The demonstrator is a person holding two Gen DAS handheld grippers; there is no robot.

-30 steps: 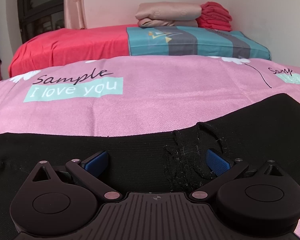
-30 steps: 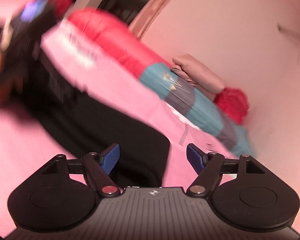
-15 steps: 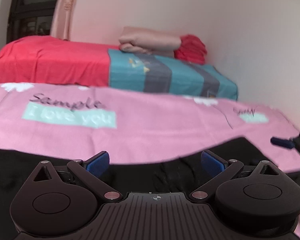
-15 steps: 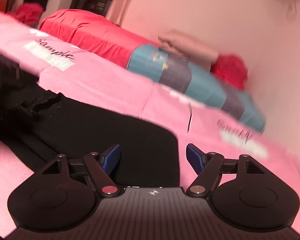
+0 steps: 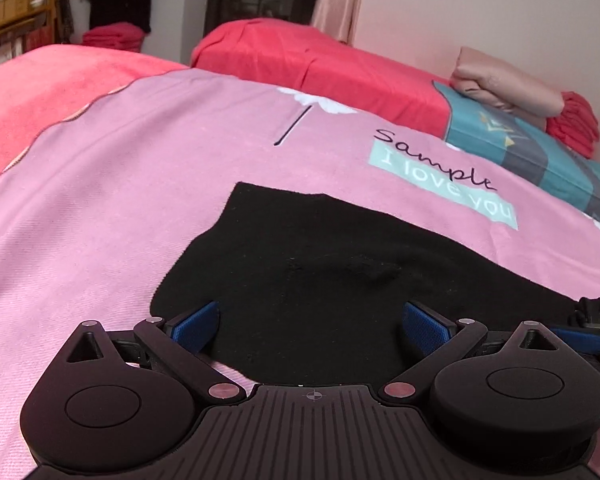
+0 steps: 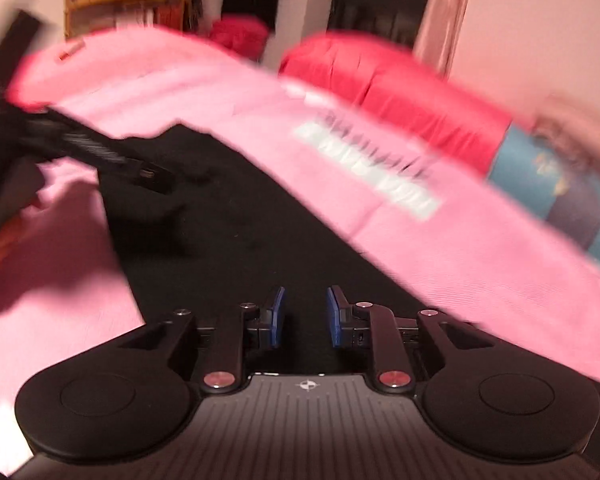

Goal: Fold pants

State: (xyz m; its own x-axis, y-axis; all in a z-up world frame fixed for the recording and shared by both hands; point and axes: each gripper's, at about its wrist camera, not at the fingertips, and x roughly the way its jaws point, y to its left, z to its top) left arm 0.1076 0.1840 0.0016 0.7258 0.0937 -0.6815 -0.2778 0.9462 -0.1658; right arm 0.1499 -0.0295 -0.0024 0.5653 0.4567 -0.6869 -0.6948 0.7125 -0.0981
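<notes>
We now have both tools over the same stretch of the black knit pants, which lie flat on the pink printed bedsheet of the bed. A second ago the left tool sat over the middle of the cloth with the far edge running straight across; now it has swung toward the pants' end, so a squared corner of black fabric shows ahead of its fingers and the sheet is bare to its left. Its blue pads stand wide apart, the fabric beneath and between them but not pinched. The right tool has swept across as well, the view blurred; half a second ago its jaws stood wide, and they are closing now, the blue pads near each other over black cloth. We cannot tell whether fabric is caught between them, since a dark gap shows there. The left tool appears at the upper left of the right view. We judge that a grasp for the next fold is being set up, not yet secured.
</notes>
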